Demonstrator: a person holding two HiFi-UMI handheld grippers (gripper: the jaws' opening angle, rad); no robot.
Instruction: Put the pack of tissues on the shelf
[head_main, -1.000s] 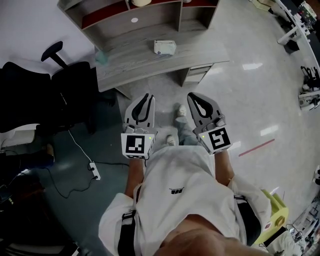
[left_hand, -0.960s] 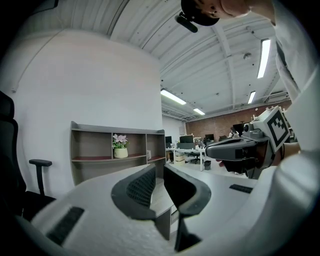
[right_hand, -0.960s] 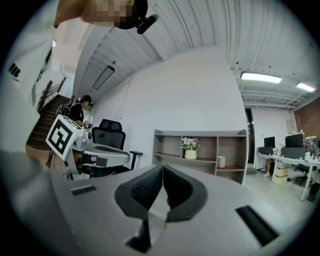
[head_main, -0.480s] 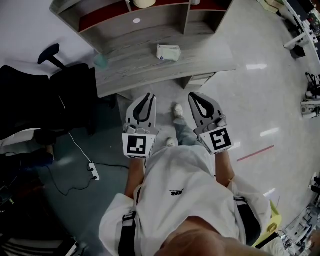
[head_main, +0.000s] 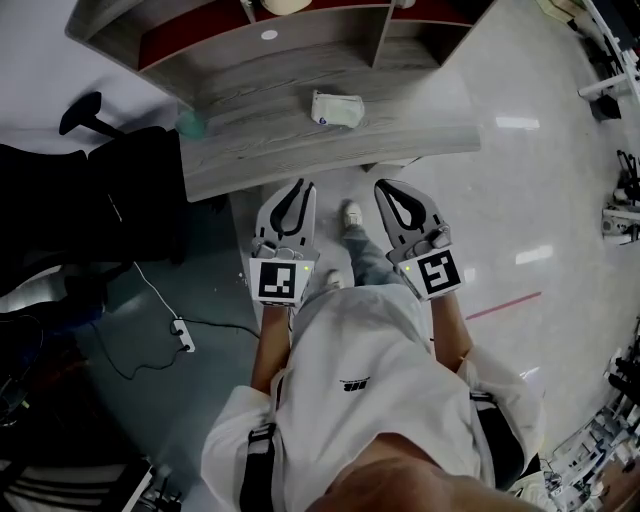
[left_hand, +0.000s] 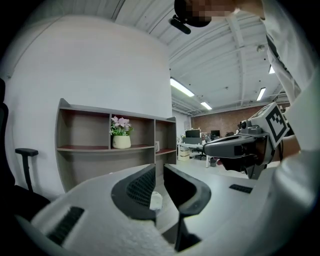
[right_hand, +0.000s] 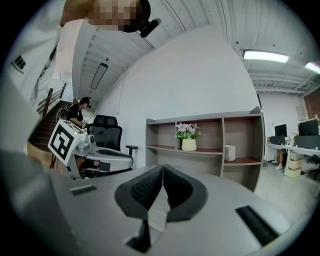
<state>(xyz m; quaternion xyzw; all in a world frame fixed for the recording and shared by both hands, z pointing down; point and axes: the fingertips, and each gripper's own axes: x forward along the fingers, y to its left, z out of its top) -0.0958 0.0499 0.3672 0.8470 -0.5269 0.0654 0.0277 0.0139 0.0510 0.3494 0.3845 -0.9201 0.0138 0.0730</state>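
The pack of tissues (head_main: 337, 108), white and soft, lies on the grey wooden desk (head_main: 420, 135) in front of the shelf unit (head_main: 270, 60). Both grippers hang side by side just short of the desk's near edge, pointing at it. My left gripper (head_main: 300, 186) is empty, its jaws a narrow slit apart; through that slit in the left gripper view (left_hand: 159, 166) the tissue pack (left_hand: 156, 200) shows. The right gripper (head_main: 385, 187) is shut on nothing, its tips touching (right_hand: 162, 166). The shelf's compartments (right_hand: 200, 150) stand beyond.
A potted flower (left_hand: 120, 141) and a white cup (right_hand: 229, 152) stand in the shelf. A teal object (head_main: 190, 125) sits at the desk's left end. A black office chair (head_main: 100, 190) is to the left, and a power strip (head_main: 183, 335) lies on the floor.
The desk and the tissue pack have come nearer in the head view as the person walked forward. Both grippers kept their pose side by side.
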